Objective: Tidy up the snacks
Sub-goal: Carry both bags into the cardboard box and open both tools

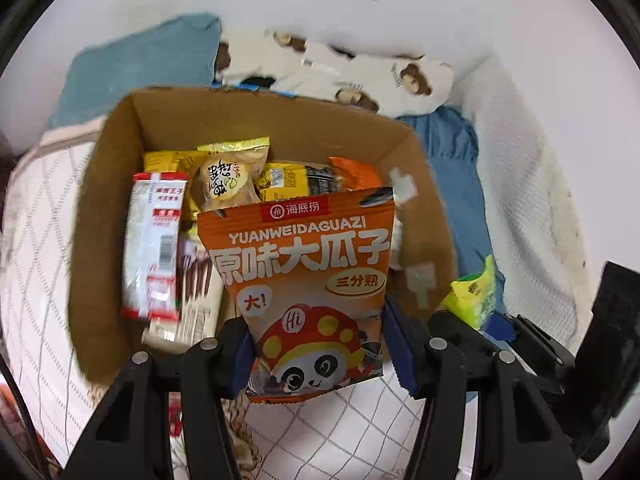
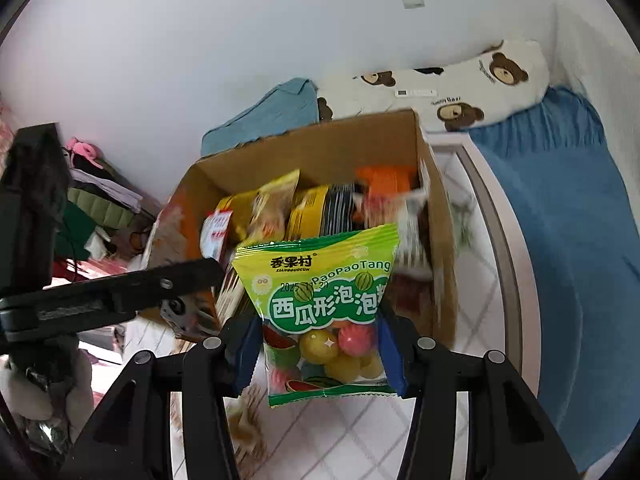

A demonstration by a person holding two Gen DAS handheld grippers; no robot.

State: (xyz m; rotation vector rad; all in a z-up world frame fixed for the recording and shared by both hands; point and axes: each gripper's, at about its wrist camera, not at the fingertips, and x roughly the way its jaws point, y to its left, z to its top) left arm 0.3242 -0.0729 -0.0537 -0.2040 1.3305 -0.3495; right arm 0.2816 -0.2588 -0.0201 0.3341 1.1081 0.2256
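My left gripper (image 1: pixel 318 354) is shut on an orange sunflower-seed bag (image 1: pixel 304 280), held upright above the near edge of a cardboard box (image 1: pixel 256 120). My right gripper (image 2: pixel 316 350) is shut on a green bubble-gum bag (image 2: pixel 320 296) with coloured balls showing through its window, also over the box (image 2: pixel 320 148). Inside the box lie several snack packs: a white and red packet (image 1: pixel 154 236), a yellow-topped bun pack (image 1: pixel 230 178) and yellow and orange packs (image 1: pixel 296 180). The green bag (image 1: pixel 474 294) shows at the right of the left wrist view. The left gripper's arm (image 2: pixel 120 296) crosses the right wrist view.
The box sits on a white quilted bed cover (image 1: pixel 36 248). A teal cloth (image 1: pixel 140 64), a bear-print pillow (image 2: pixel 472 88) and a blue blanket (image 2: pixel 572 216) lie beyond and right of it. Piled clothes (image 2: pixel 100 200) are at the left, by the white wall.
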